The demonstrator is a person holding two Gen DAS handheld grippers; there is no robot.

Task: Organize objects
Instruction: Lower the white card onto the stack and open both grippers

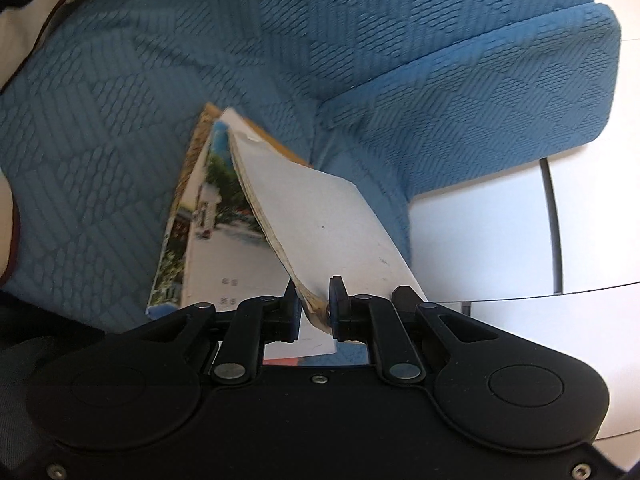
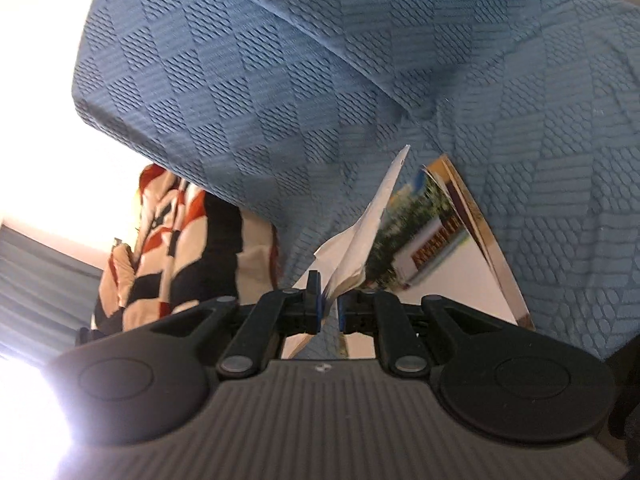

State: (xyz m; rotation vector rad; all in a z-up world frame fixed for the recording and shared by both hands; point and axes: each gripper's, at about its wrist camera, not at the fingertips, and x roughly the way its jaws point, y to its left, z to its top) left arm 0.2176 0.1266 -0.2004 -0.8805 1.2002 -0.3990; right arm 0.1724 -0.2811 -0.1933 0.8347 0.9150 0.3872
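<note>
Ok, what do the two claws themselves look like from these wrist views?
Both are matte black with linked arms, silver pivot pins and blue pads inside the fingertips. The left claw has a smooth body with round domes either side; the right claw has a ribbed grey-black top plate. No cables or sleeves show.

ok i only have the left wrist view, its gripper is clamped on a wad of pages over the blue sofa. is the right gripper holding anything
Observer: Yes. The right gripper is shut on a thin bunch of white pages of the same book.
Operator: anything off to the side i can't see
Observer: A red, black and cream patterned cloth lies beside the blue sofa.
Operator: any light trouble there
Observer: Strong glare washes out the right view's left edge.
</note>
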